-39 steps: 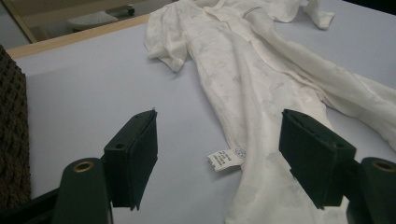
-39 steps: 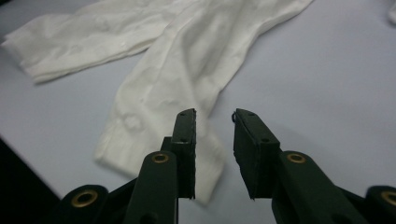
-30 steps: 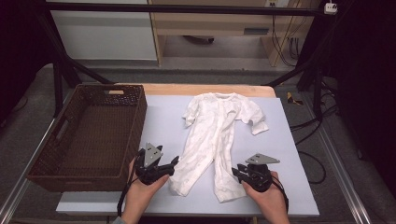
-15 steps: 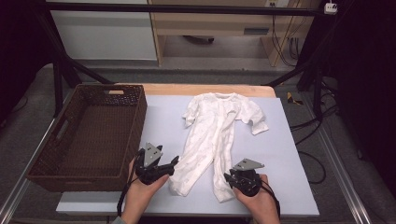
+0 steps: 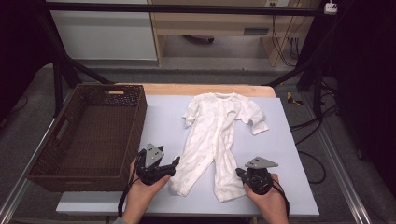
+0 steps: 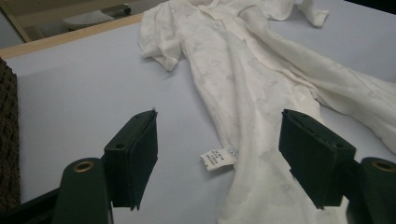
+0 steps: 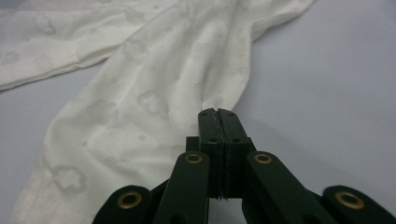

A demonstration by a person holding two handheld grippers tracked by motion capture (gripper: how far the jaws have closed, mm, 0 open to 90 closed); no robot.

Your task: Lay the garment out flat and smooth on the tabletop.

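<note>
White cotton, a baby romper [image 5: 215, 140], is spread flat on the pale tabletop [image 5: 163, 121] at the centre of the high view, neck toward the top of the frame, legs toward the bottom; a wicker basket [image 5: 56, 154] is seen at the left. The right tongs [image 7: 217, 112] have just been closing and are pinched together on the hem of the right-hand leg, at the lower right; only a thin edge of cloth appears to be caught, so the fabric could slip free if it is pulled hard. The left tongs [image 6: 217, 140] are held wide apart around the other leg, nothing yet gripped; if only one leg is lifted, the garment could be dragged askew.
</note>
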